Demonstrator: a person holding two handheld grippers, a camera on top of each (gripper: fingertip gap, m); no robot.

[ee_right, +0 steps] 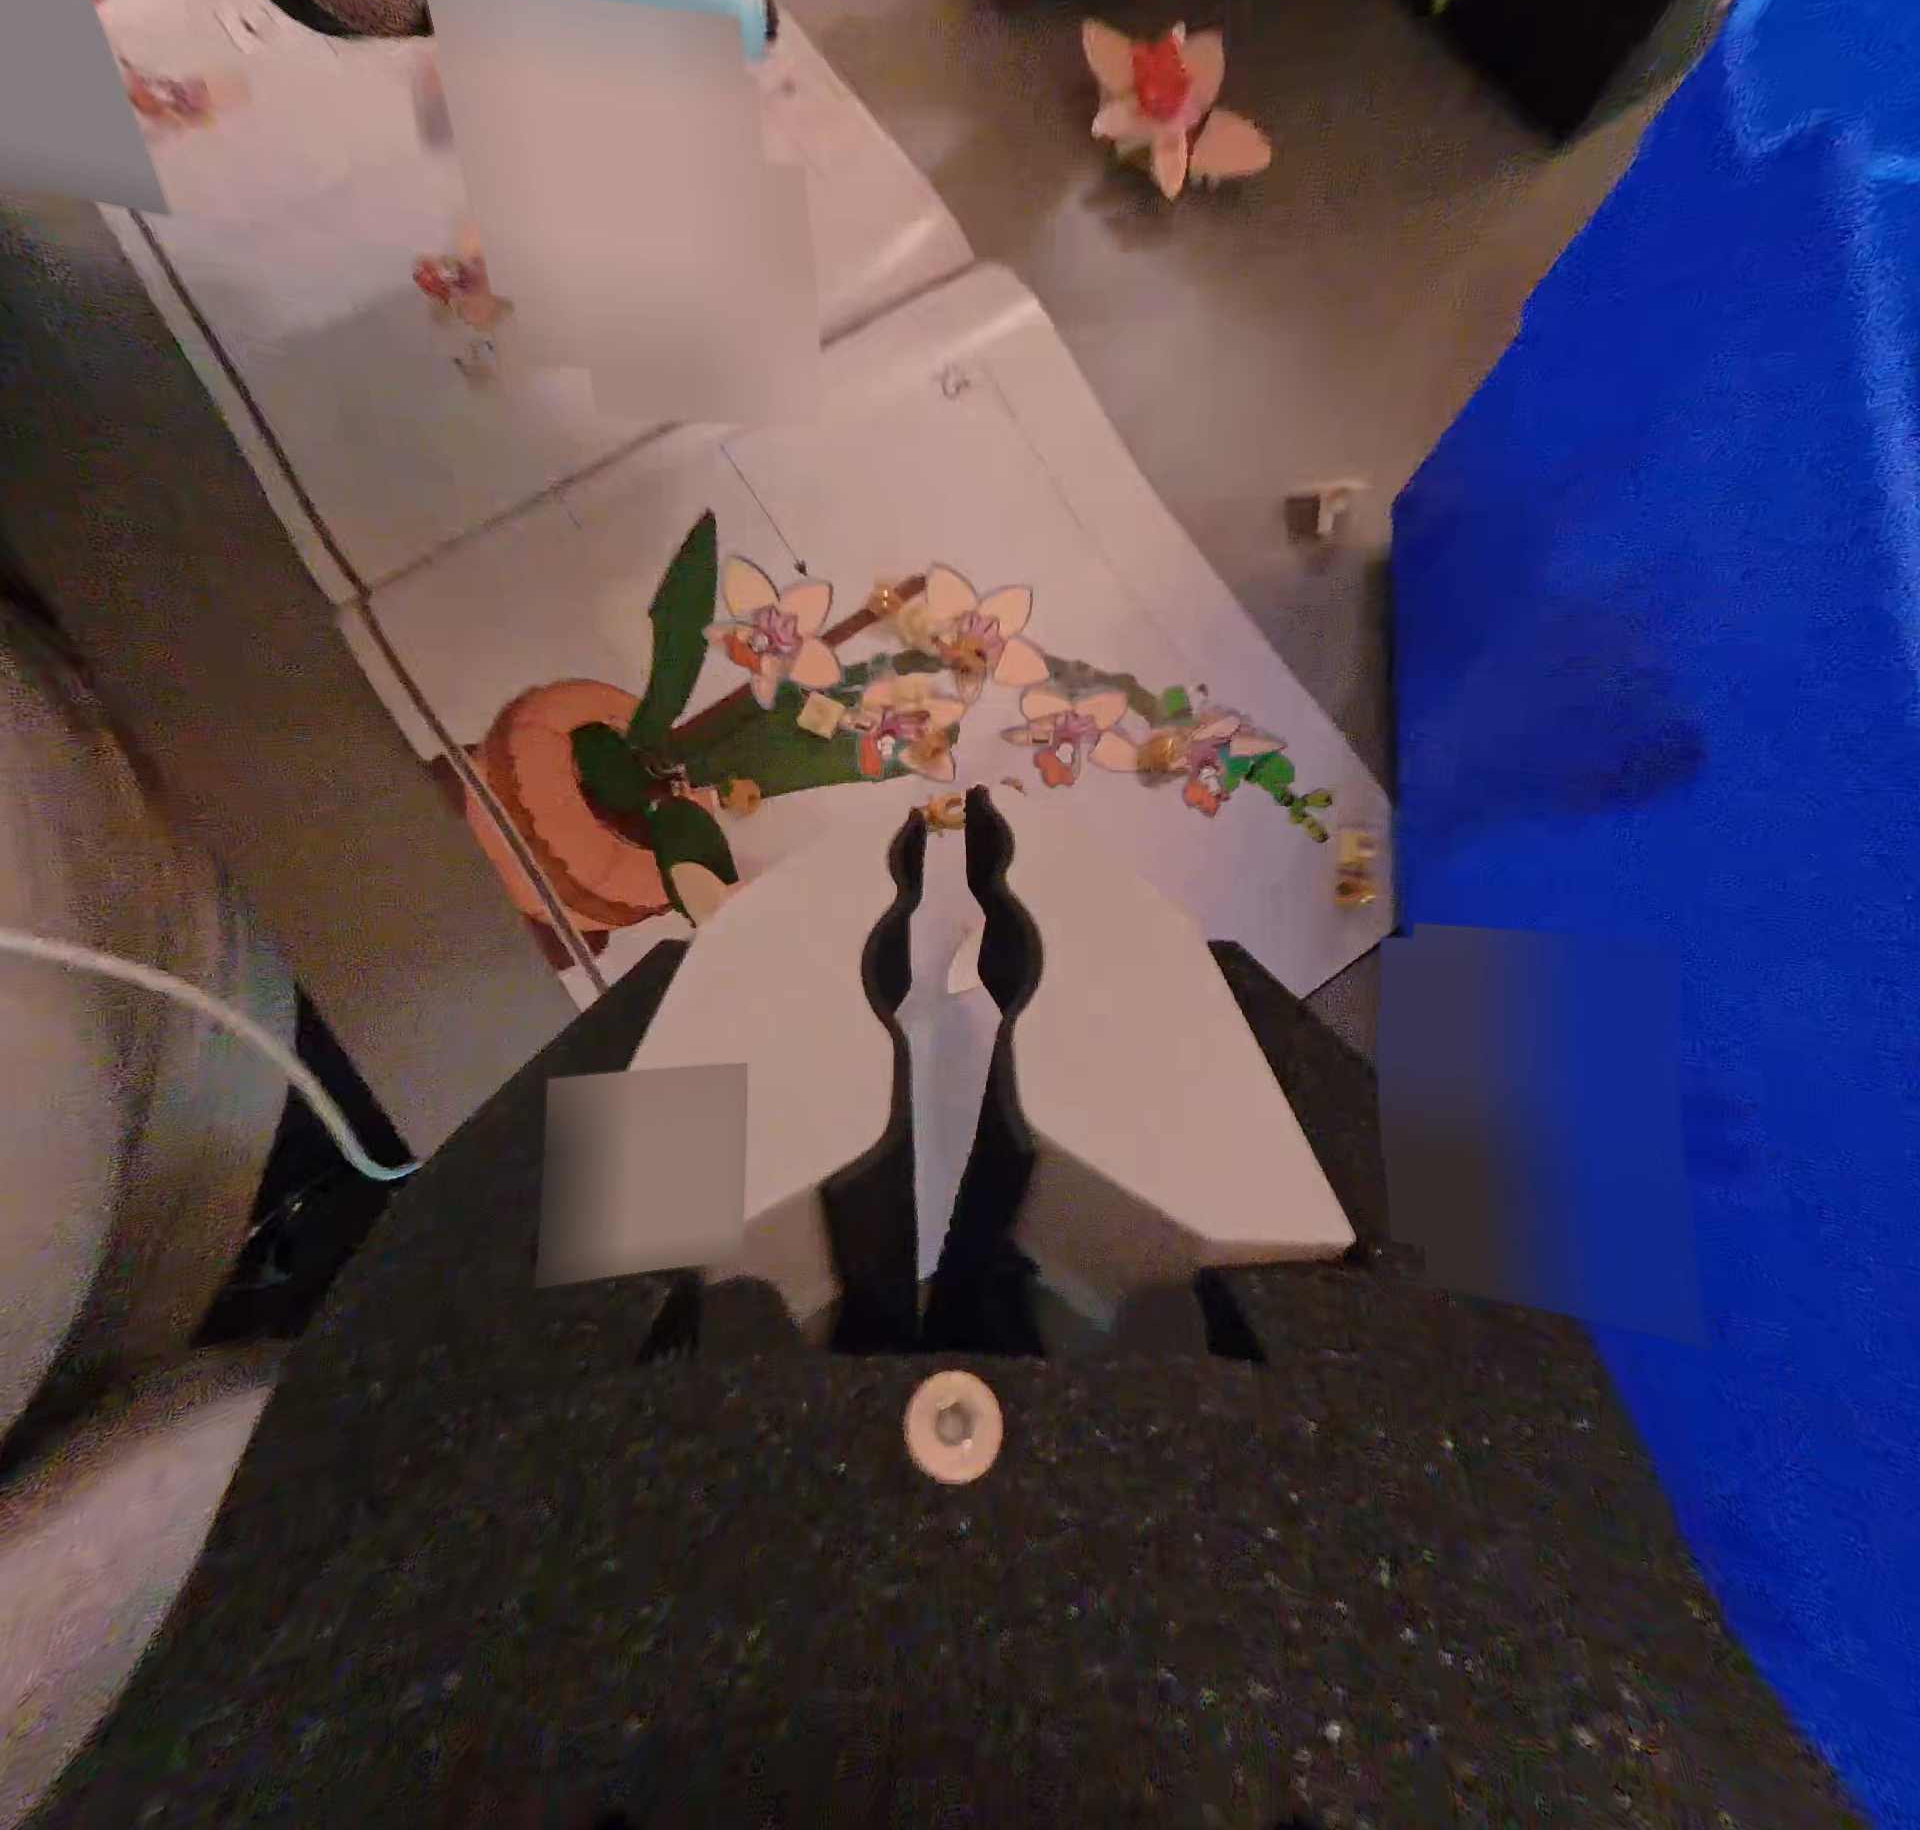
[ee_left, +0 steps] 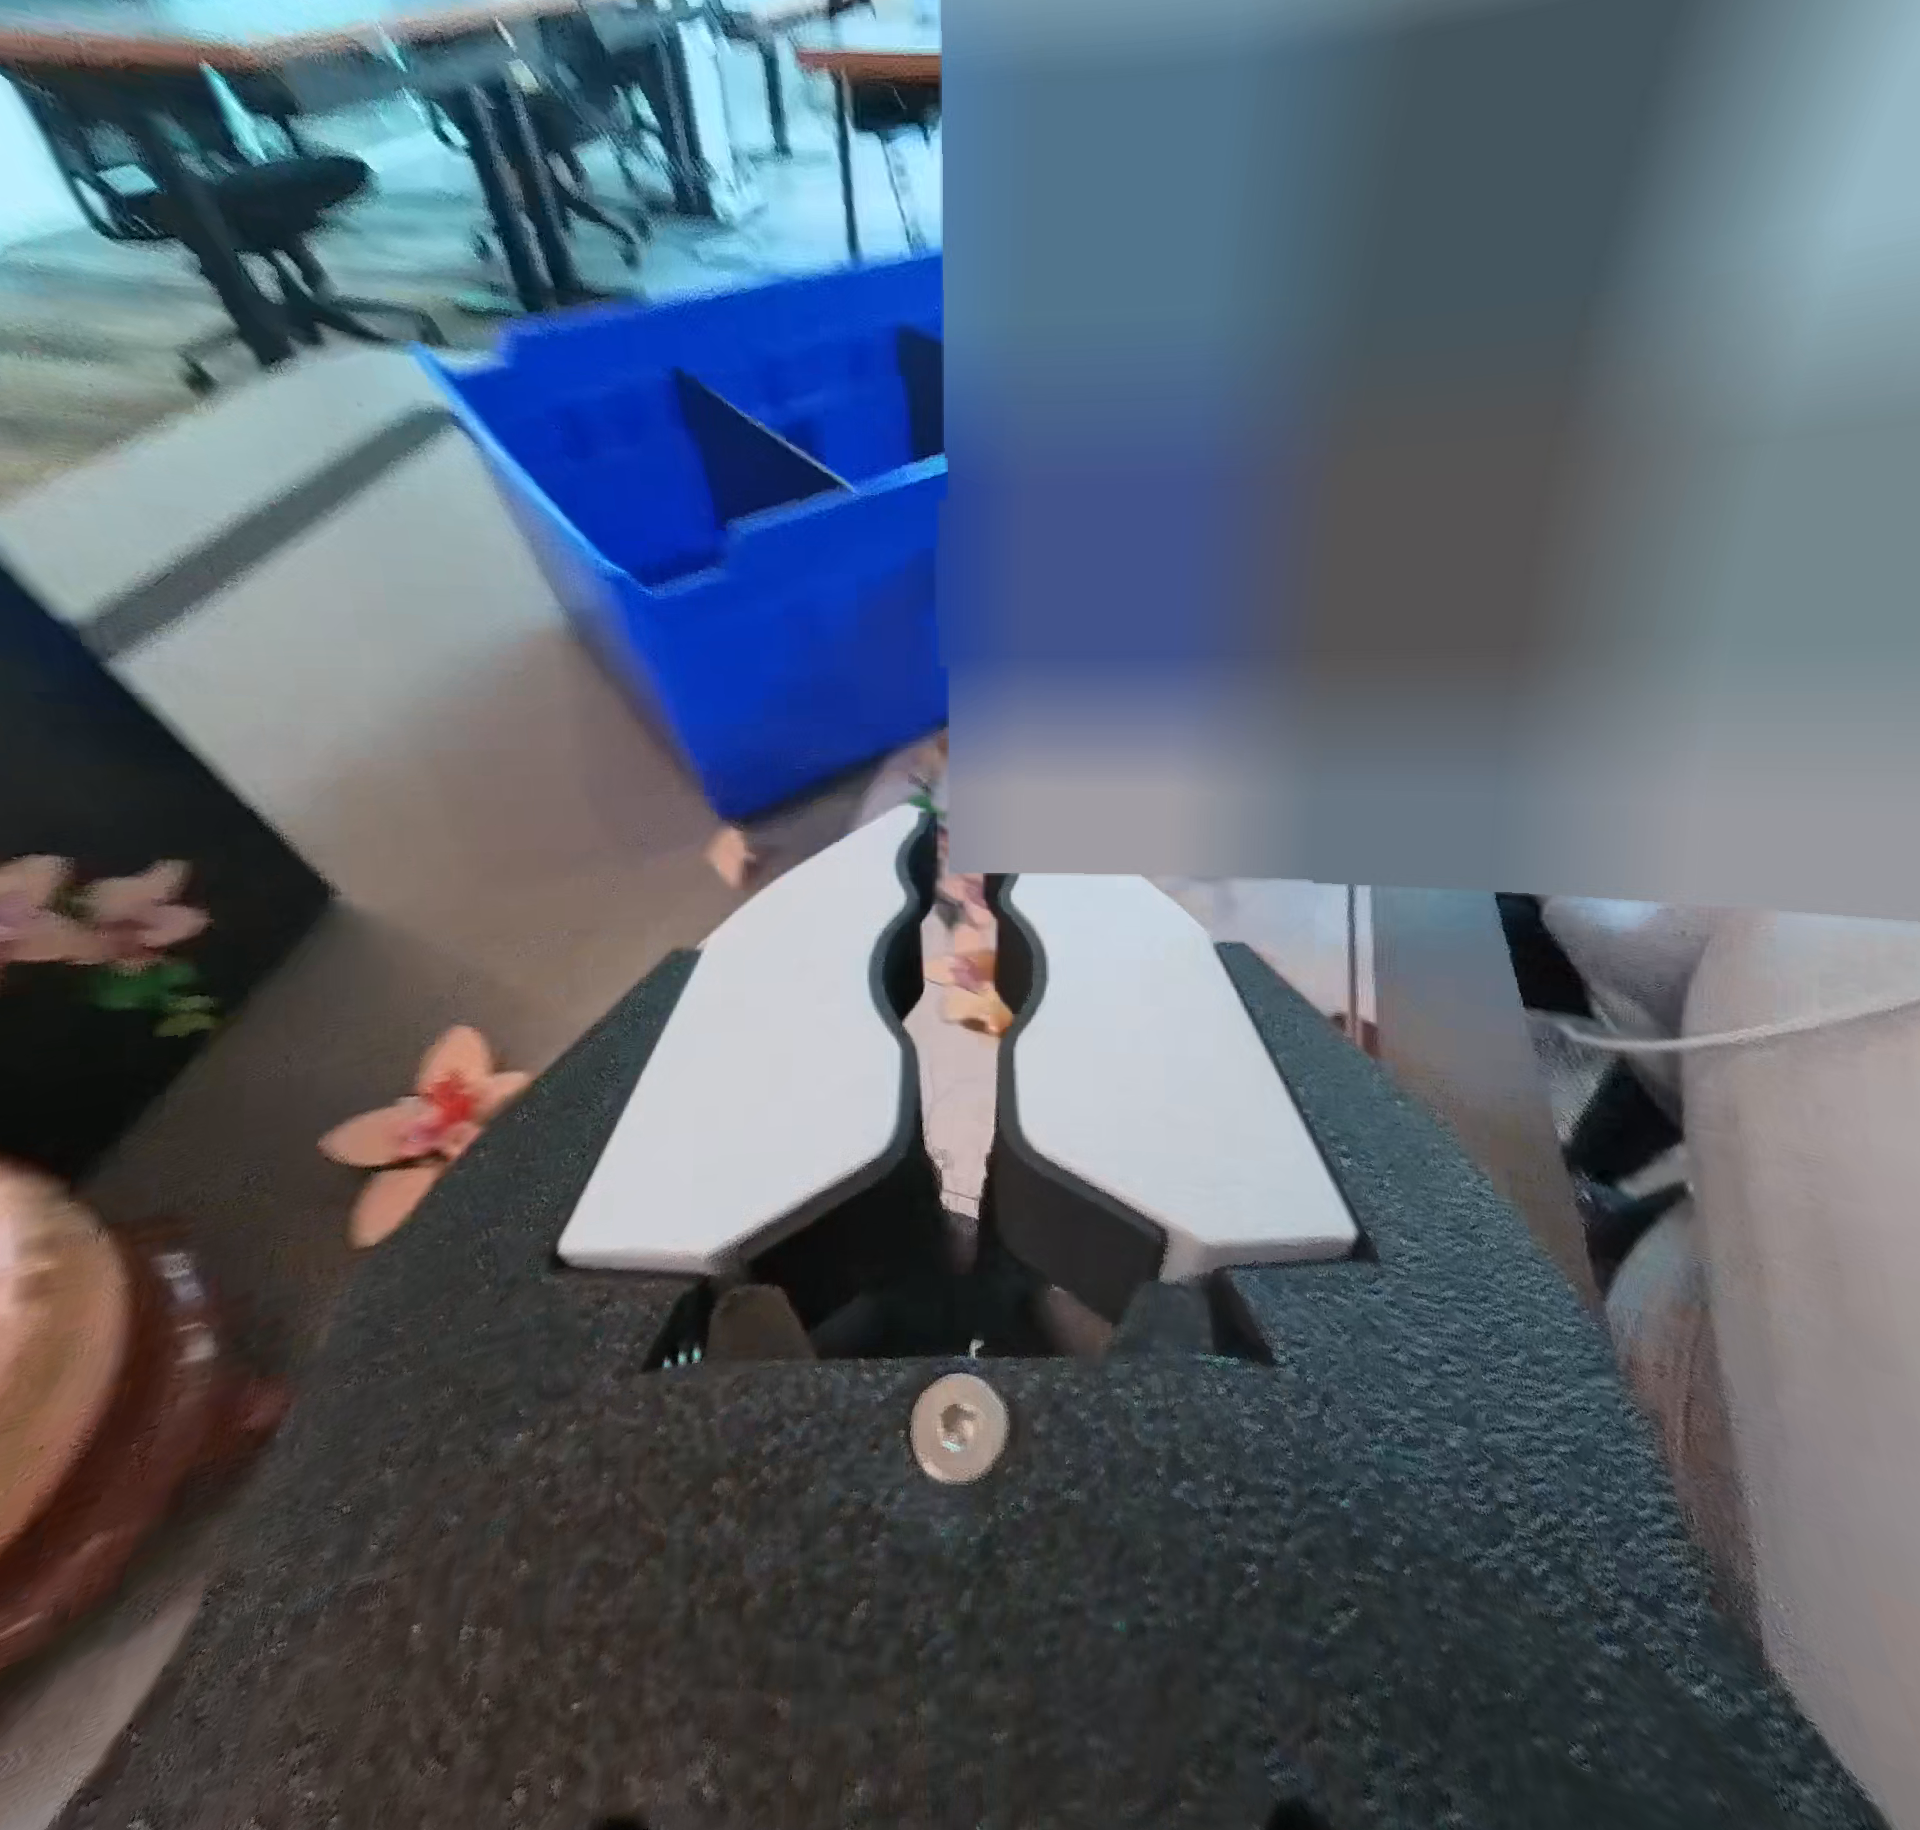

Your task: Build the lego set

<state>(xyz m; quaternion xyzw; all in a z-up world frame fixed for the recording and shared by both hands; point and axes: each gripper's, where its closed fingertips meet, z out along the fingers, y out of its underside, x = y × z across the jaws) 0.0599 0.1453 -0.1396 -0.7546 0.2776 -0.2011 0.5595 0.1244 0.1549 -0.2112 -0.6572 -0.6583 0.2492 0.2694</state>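
Observation:
My right gripper (ee_right: 943,812) is shut on a small gold Lego piece (ee_right: 941,810), pinched at its fingertips. It hovers just above the open instruction booklet (ee_right: 1091,492), over the printed orchid picture. My left gripper (ee_left: 956,887) has its jaws almost together with nothing visible between them; a blurred patch hides its right fingertip. Through its gap I see part of the booklet picture. A built pink-and-white Lego orchid flower (ee_left: 426,1126) lies on the table left of the left gripper and also shows in the right wrist view (ee_right: 1164,107).
A blue divided bin (ee_left: 748,575) stands just ahead of the left gripper and fills the right side of the right wrist view (ee_right: 1662,637). A brown Lego pot (ee_left: 62,1417) and a black box (ee_left: 125,845) are at left. Small loose pieces (ee_right: 1351,866) lie by the bin. One gripper's finger ends stand about 10 centimeters off the other's. My left gripper's tips are some 15 centimeters from the built pink-and-white Lego orchid flower (ee_left: 426,1126). Look for it in the right wrist view (ee_right: 1173,74) too.

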